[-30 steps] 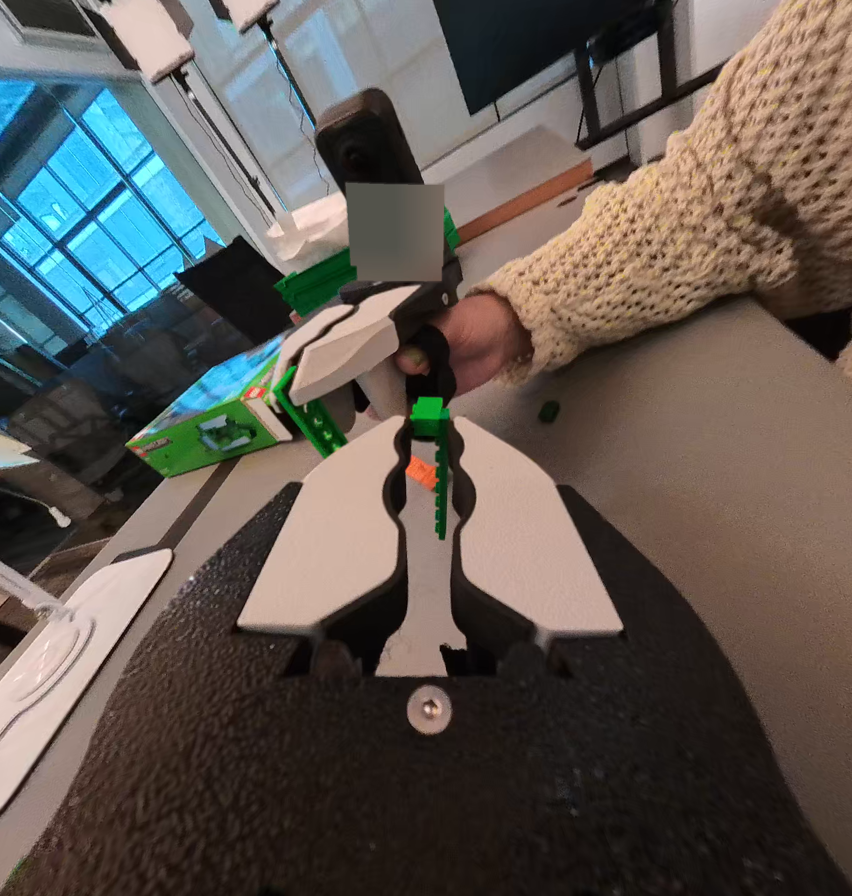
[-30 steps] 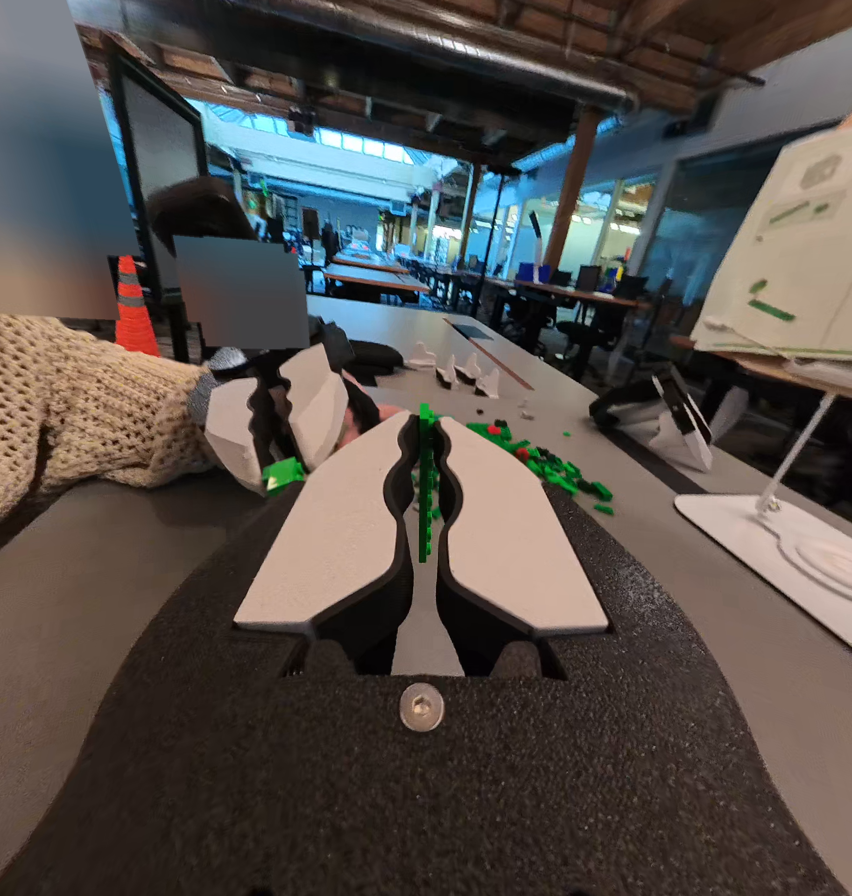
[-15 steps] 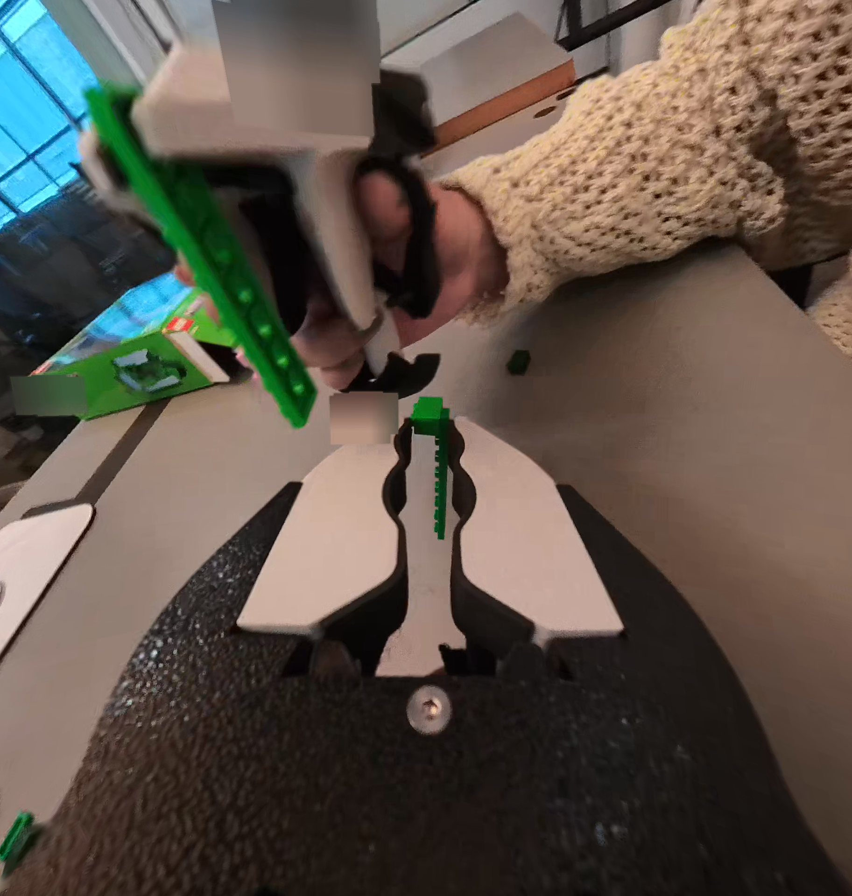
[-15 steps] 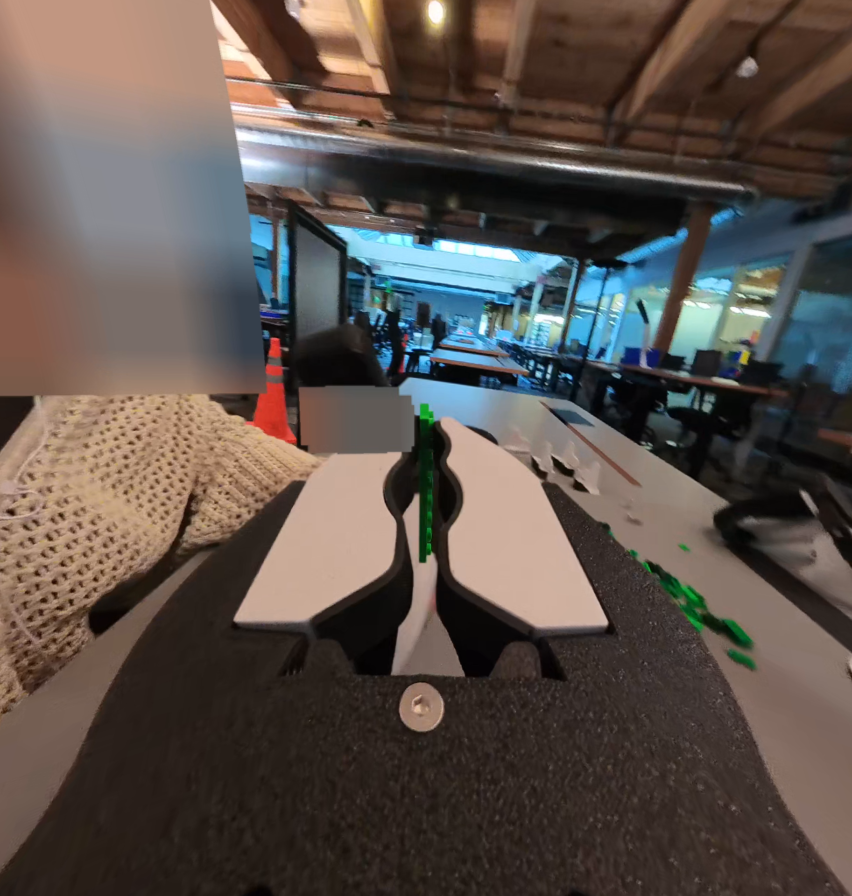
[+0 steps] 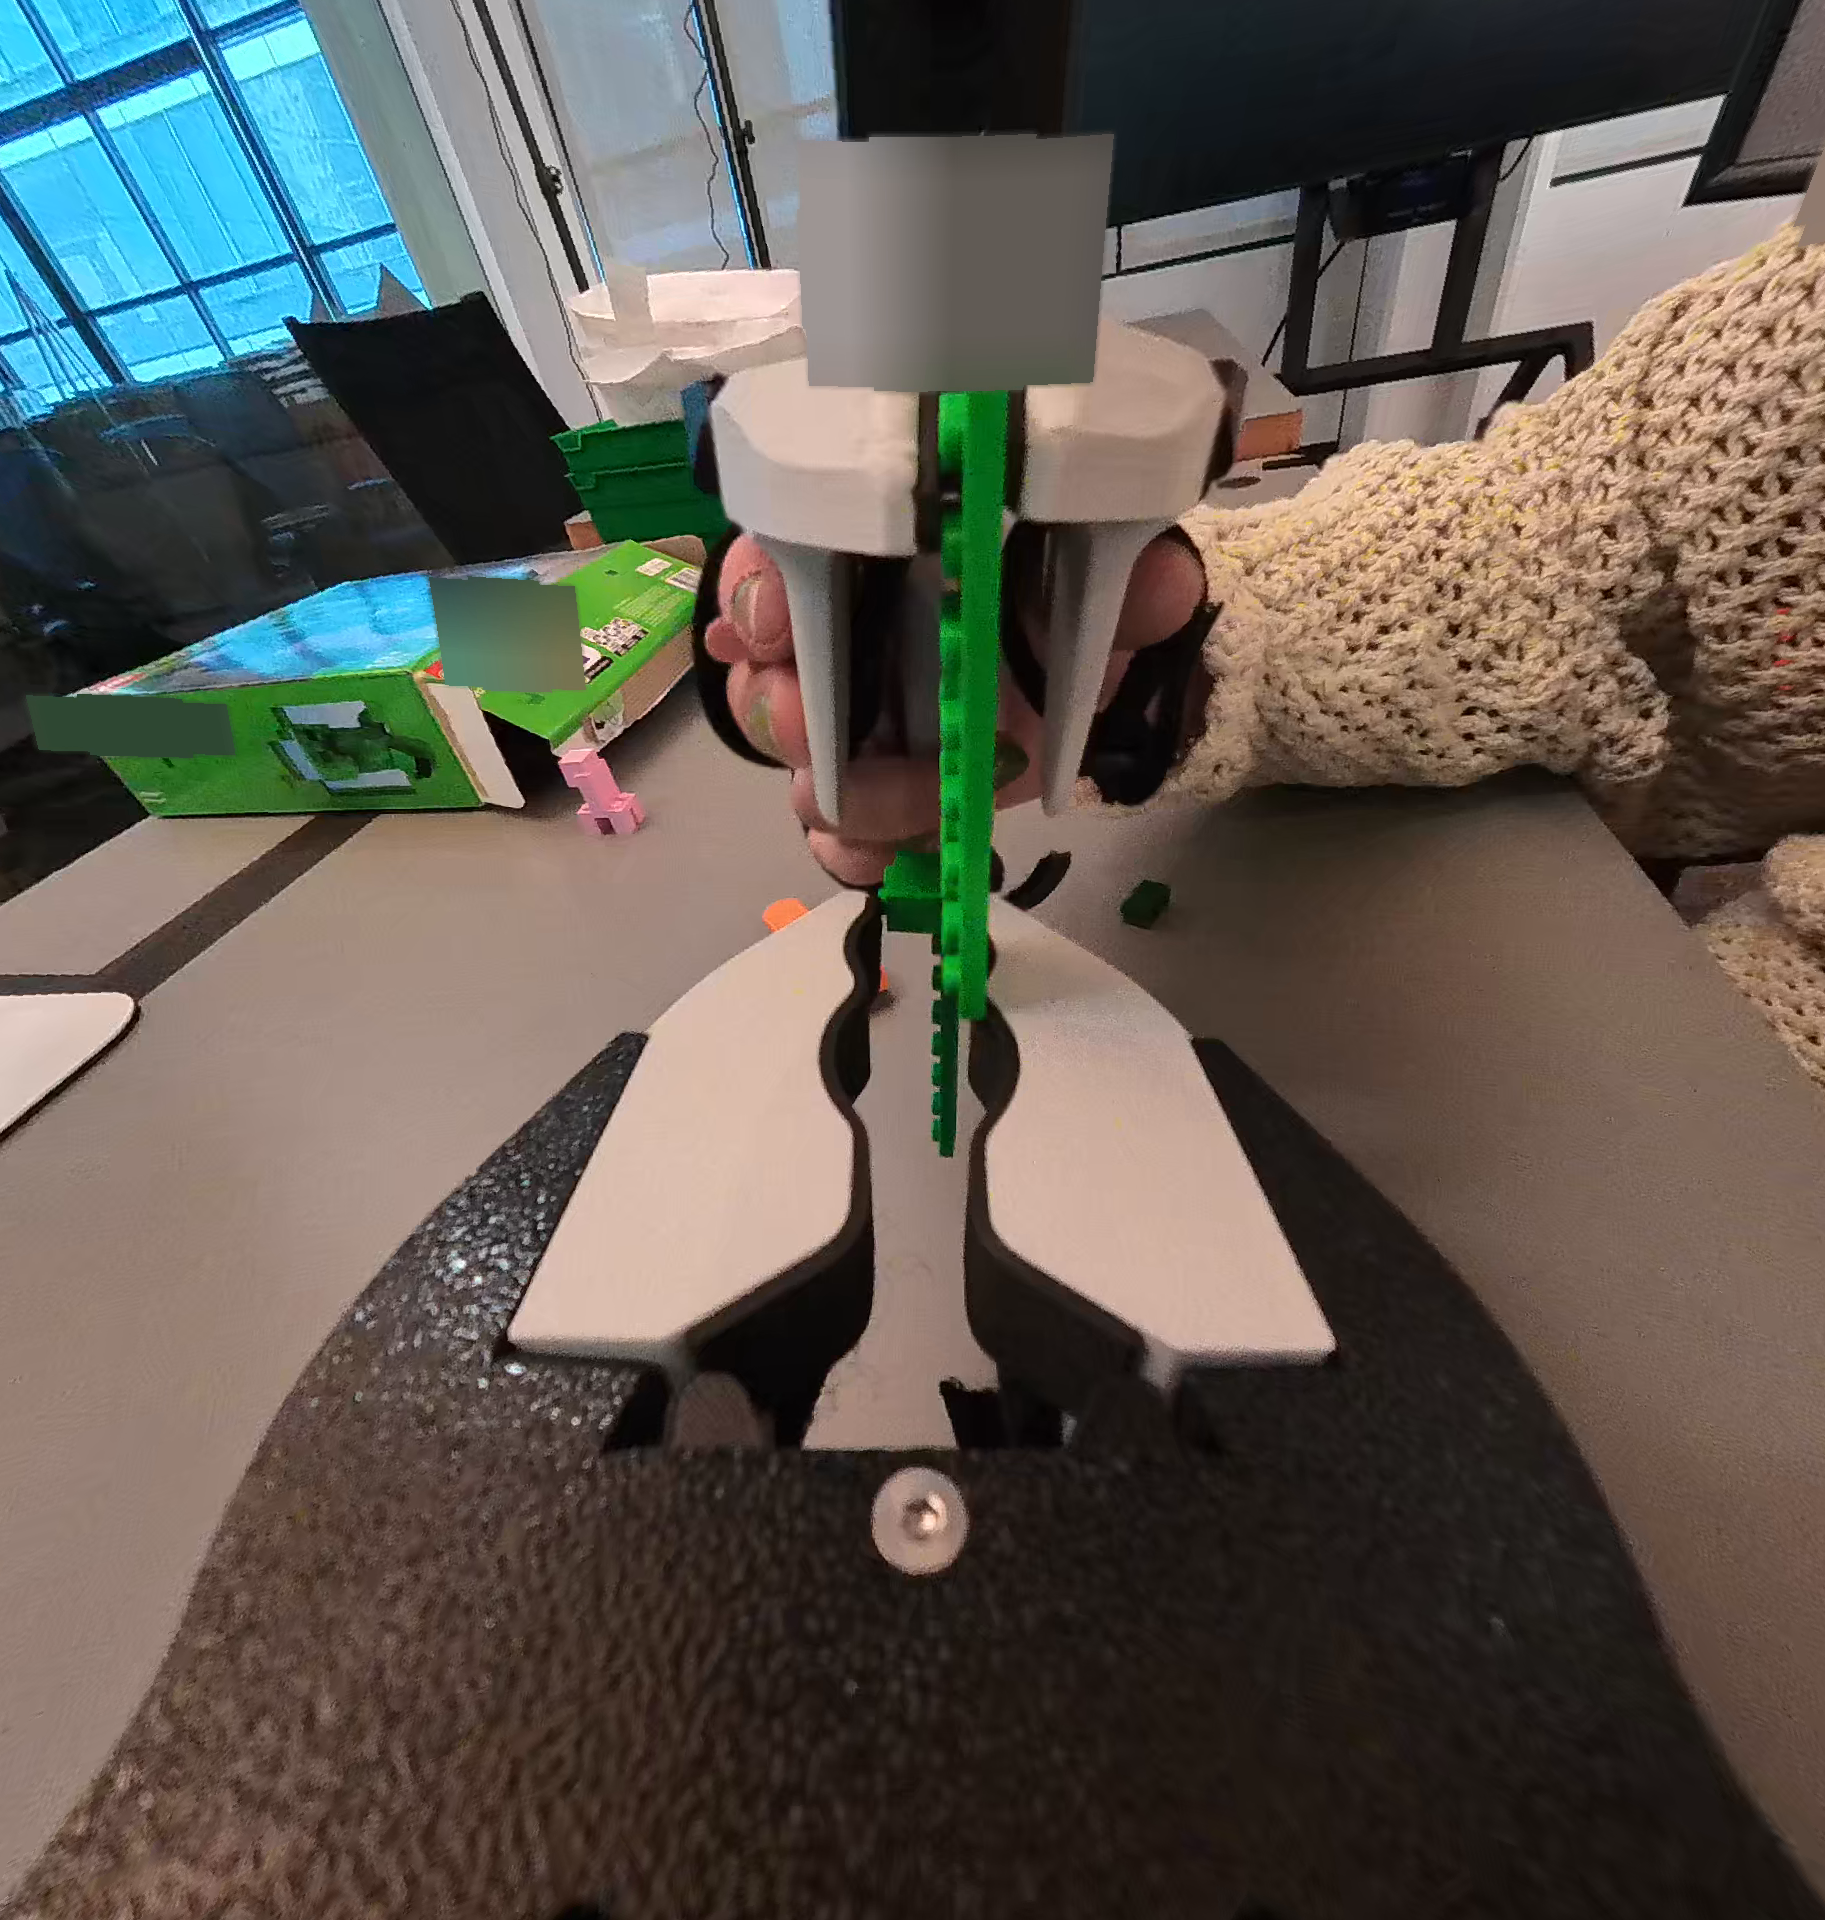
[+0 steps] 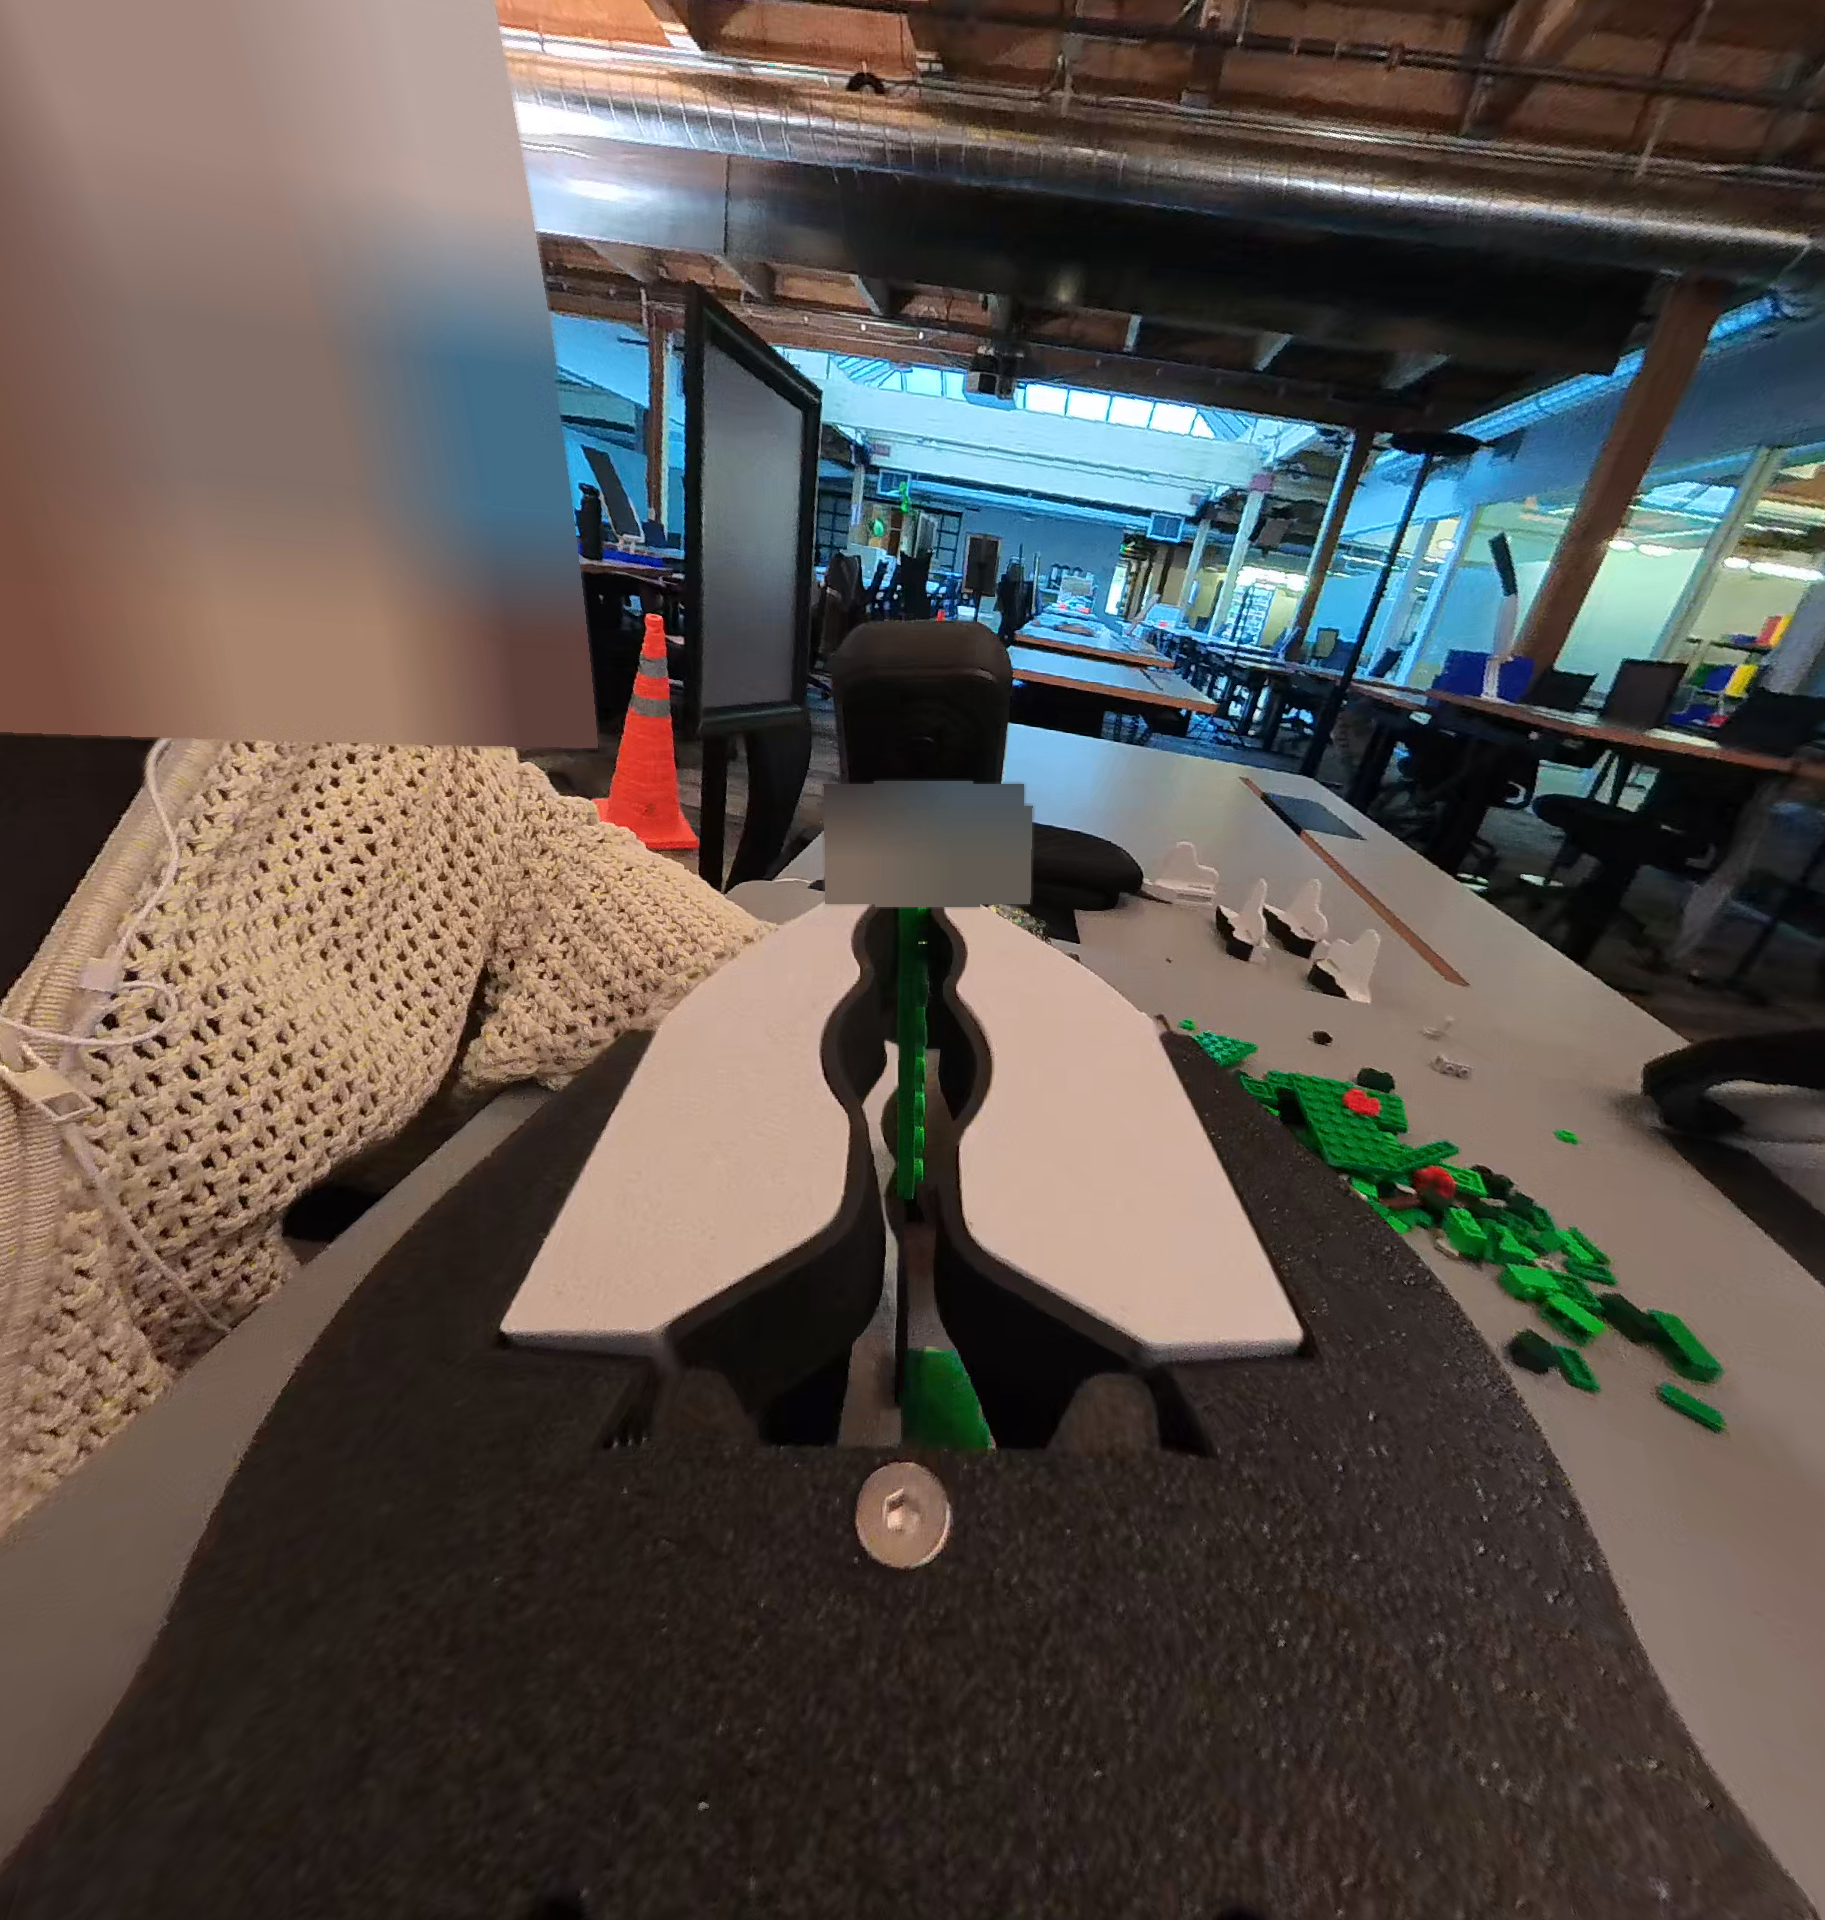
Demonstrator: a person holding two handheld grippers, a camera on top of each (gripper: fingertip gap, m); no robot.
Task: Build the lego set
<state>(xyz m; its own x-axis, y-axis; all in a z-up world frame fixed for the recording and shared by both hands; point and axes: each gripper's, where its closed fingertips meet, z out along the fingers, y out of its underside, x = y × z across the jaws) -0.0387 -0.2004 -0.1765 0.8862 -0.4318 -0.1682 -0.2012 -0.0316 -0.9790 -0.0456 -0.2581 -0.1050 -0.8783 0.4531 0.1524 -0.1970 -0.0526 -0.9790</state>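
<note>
1. Grippers first: your left gripper [image 5: 923, 997] is clenching a green plate [image 5: 944, 1081] on edge, a small green brick [image 5: 913, 899] fixed at its far end; your right gripper [image 6: 913, 1023] is pinching a long green strip [image 6: 911, 1081].
2. You are holding the two face to face above the table [image 5: 1407, 1039], and in the left wrist view the strip [image 5: 968, 727] is overlapping the plate, seemingly touching.
3. Joining looks like the step in hand; next you are needing to line up studs and press squarely.
4. Further out, loose green pieces [image 6: 1459, 1195] are lying right, the box [image 5: 347, 717] left.
</note>
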